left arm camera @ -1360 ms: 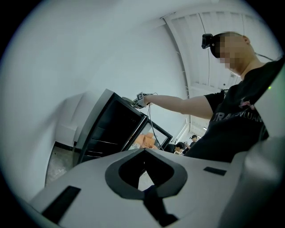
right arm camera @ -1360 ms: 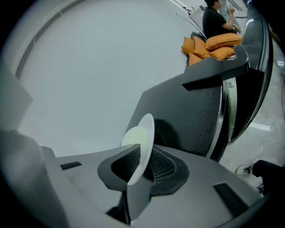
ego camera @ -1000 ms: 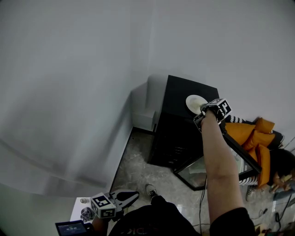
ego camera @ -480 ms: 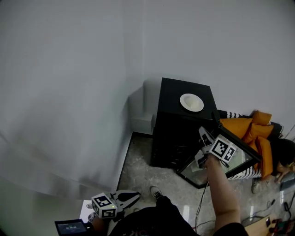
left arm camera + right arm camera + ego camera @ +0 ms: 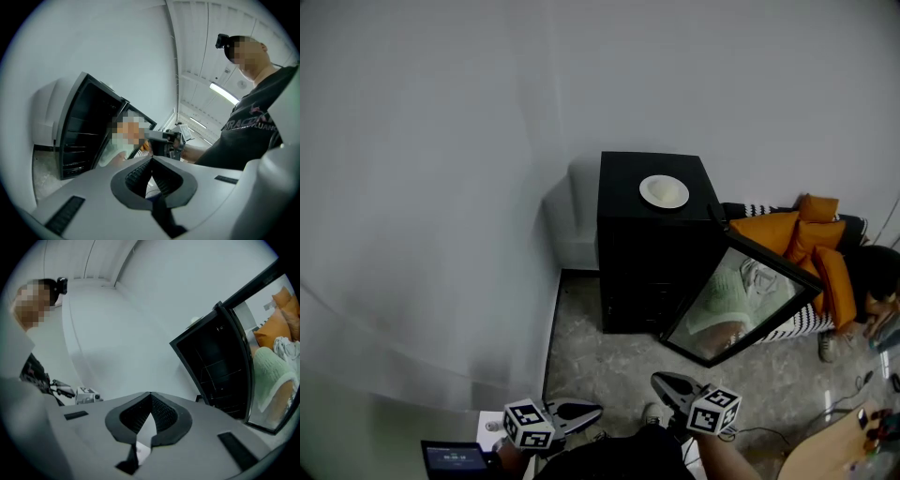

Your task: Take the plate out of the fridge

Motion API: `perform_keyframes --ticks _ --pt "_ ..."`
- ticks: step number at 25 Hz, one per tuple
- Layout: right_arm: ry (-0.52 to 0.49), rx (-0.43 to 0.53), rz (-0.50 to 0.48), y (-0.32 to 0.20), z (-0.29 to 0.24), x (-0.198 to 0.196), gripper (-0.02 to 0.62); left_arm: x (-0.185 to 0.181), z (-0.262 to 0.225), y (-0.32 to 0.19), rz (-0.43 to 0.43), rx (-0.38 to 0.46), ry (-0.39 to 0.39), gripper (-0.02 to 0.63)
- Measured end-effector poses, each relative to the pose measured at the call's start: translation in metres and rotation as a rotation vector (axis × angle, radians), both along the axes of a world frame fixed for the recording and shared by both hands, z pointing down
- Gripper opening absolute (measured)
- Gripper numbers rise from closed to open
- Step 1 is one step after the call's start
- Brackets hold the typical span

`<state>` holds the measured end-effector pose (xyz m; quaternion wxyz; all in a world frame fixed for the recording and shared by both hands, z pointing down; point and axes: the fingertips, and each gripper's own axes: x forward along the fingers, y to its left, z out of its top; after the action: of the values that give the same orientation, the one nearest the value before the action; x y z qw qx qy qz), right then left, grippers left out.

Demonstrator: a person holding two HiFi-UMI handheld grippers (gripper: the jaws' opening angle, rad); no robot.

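Item: left gripper (image 5: 594,410), held low at the bottom edge of the head view, close to the person's body, jaws pointing rightward and slightly up; its own view shows the ribbed pads meeting at the tips with nothing between them, so it is clenched and empty. Item: right gripper (image 5: 660,381), likewise low and close to the body, just right of the left one, jaws aimed up-frame and left toward the fridge (image 5: 642,253); its jaws are pressed together, also empty. Both stand well apart from the fridge. Item: plate (image 5: 664,191), pale and round, resting on the fridge's flat black top, near the right rear corner, touched by neither tool. Item: fridge door (image 5: 741,298), glass-fronted, swung open to the right (its pane reflects light shapes). Item: seated person in orange clothing (image 5: 814,253), just beyond the door. Item: small screen device (image 5: 450,459), lower left corner, display too small to read. Markings: each gripper's cube bears black-and-white square patterns; the left gripper view shows white lettering on the holder's dark shirt (image 5: 248,136), beginning "DRAC", the rest not legible.
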<state>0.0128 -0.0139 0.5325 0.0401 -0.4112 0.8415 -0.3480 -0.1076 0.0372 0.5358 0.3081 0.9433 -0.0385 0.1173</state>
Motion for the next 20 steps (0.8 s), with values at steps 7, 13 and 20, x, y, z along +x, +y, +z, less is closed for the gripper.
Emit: perform_keyframes --ticks 7,13,20 --pt "0.129 0.001 -0.080 0.065 -0.001 -0.001 0.006 0.041 -0.006 0.027 0.052 -0.010 -0.005 -0.002" --pt "0.147 0.065 -0.157 0.107 -0.002 0.019 0.006 0.090 -0.007 0.066 0.061 -0.031 0.000 -0.002" --pt "0.161 0.062 -0.265 0.156 0.011 0.043 0.006 0.128 -0.003 0.112 0.003 -0.036 -0.018 -0.002"
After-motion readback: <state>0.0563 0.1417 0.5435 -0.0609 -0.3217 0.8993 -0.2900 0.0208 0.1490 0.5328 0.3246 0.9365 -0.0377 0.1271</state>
